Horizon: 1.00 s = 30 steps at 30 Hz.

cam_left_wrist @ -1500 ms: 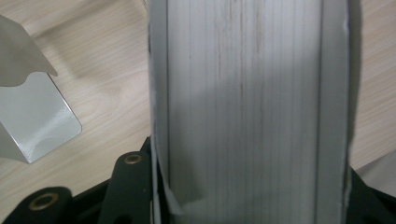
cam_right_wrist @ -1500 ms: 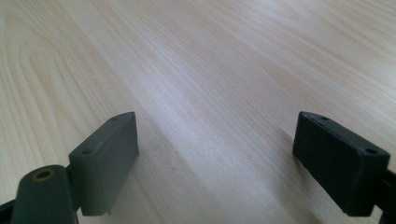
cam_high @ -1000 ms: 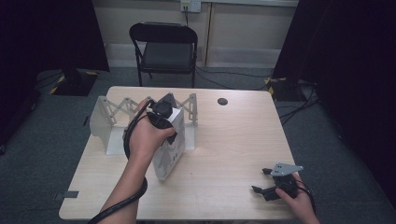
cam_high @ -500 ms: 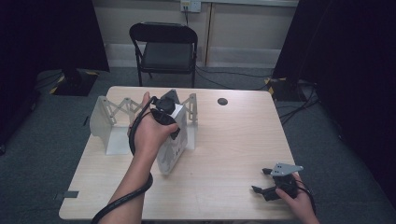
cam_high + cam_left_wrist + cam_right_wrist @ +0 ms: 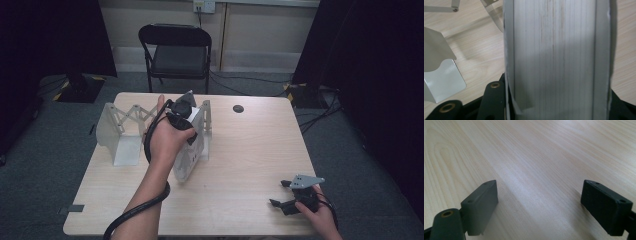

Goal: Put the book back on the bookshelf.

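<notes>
The right gripper (image 5: 286, 195) rests low over the bare table (image 5: 250, 150), jaws spread wide with nothing between them. Farther off, the left gripper (image 5: 186, 131) is clamped on a thick white book (image 5: 556, 57), which fills the gap between its jaws, tilted beside the folding rack (image 5: 117, 132)

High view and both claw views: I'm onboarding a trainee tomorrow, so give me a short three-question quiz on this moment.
1. True or false: the right claw is clamped on something.
2. What does the left claw hold? A) a thick white book B) the black disc C) the folding chair
3. Fill in: the white expanding rack stands on the table, to the ____ of the book in the high view.

Key: 1 false, its jaws stand open over bare wood. 2 A. 3 left.
</notes>
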Tool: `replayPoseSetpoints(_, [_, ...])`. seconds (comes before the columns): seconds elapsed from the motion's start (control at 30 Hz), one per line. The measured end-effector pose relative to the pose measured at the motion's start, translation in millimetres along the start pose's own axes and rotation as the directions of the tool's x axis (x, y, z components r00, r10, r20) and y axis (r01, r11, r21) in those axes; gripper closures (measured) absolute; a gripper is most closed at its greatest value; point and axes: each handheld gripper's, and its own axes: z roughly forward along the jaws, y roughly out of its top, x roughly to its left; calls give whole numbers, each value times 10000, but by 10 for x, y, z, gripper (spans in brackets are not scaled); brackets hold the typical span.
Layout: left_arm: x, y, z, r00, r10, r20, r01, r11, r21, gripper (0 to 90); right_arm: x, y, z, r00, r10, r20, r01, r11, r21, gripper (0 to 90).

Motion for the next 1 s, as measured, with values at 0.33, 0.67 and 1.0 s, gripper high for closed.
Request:
replayPoseSetpoints(0.33, [37, 40, 21, 9996, -281, -30, 281, 9996, -76, 528, 0, 0, 0, 10000, 4, 0, -4, 10000, -2, 137])
replayPoseSetpoints(0.67, [47, 87, 17, 9987, -495, -87, 494, 9987, -150, 529, 0, 0, 0, 10000, 4, 2, -4, 10000, -2, 137])
replayPoseSetpoints(1.0, [51, 152, 17, 9991, -430, -62, 429, 9989, -210, 528, 0, 0, 0, 10000, 2, 2, -2, 10000, -1, 137])
